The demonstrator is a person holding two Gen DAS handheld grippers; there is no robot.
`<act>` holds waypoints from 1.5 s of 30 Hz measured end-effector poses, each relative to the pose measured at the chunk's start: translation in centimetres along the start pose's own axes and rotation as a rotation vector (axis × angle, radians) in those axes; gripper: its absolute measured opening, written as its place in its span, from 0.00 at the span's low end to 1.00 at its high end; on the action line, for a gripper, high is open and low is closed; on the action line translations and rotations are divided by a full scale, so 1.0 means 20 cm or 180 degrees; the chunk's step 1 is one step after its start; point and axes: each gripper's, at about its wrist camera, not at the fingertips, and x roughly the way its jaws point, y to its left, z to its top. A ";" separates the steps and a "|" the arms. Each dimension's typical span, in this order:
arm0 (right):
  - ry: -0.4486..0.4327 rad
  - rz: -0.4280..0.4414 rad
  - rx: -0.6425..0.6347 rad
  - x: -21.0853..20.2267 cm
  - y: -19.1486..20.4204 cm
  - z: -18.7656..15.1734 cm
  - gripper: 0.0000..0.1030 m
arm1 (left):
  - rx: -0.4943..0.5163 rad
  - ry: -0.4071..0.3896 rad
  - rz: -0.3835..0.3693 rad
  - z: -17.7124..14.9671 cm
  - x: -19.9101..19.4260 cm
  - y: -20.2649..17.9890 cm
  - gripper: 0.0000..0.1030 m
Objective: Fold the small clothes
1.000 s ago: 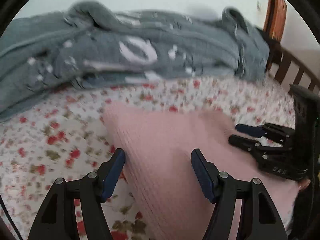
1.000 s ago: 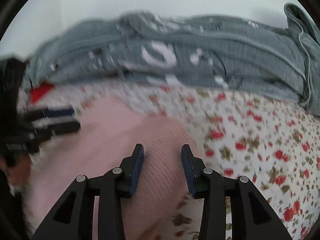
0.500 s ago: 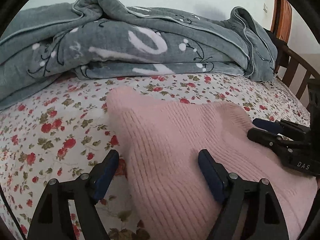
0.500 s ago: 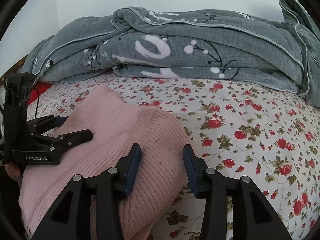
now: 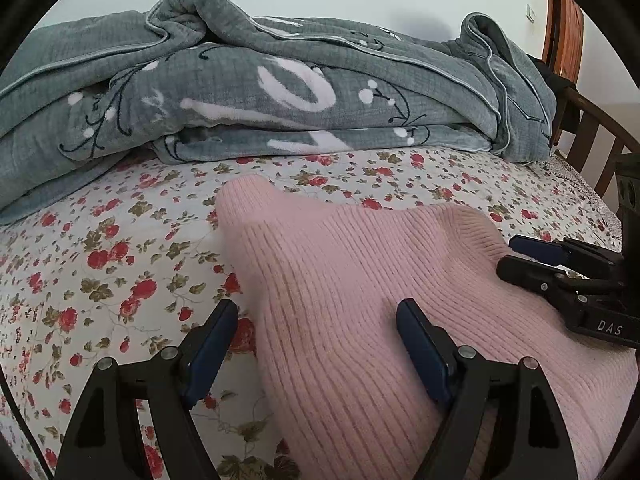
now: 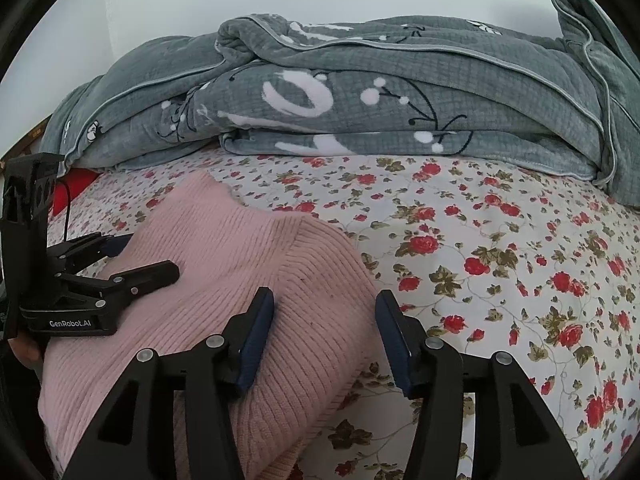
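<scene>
A pink ribbed knit sweater (image 5: 360,280) (image 6: 224,272) lies folded on the floral bed sheet (image 5: 120,264). My left gripper (image 5: 316,312) stands open astride the sweater's left edge, one finger over the sheet and the other over the knit, neither pressing it. My right gripper (image 6: 324,298) hangs over the sweater's right folded edge with its jaws opening; the knit lies between them, and the pads are not clamped on it. Each gripper shows in the other's view: the right one (image 5: 510,256) at the far right, the left one (image 6: 148,256) at the far left.
A bulky grey blanket (image 5: 280,92) (image 6: 360,88) with white and black patterns is heaped along the wall behind the sweater. A wooden bed rail (image 5: 592,136) rises at the right. Something red (image 6: 76,188) lies under the blanket's left end. Bare floral sheet (image 6: 500,260) spreads right of the sweater.
The right gripper's jaws have spread wider over the sweater's edge. The left jaws widened a little, then held. The blurred views have steadied and the sweater lies still.
</scene>
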 end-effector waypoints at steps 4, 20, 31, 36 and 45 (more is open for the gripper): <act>0.0001 0.0002 0.0000 0.00 0.00 0.00 0.50 | -0.0001 0.0000 -0.0001 0.00 0.00 0.00 0.79; 0.0000 0.0003 -0.0001 0.00 0.00 0.00 0.50 | -0.0003 -0.0003 -0.0001 0.00 0.00 0.00 0.79; 0.0008 0.0010 0.0041 0.00 -0.01 0.00 0.51 | -0.0030 -0.0145 -0.0007 0.00 -0.05 0.00 0.78; 0.0010 0.0015 0.0049 0.00 -0.01 0.00 0.51 | -0.0105 -0.0152 -0.0056 0.00 -0.05 0.02 0.78; -0.0005 0.0025 0.0069 0.00 -0.01 -0.01 0.52 | -0.0269 -0.0267 -0.0167 0.00 -0.09 0.07 0.76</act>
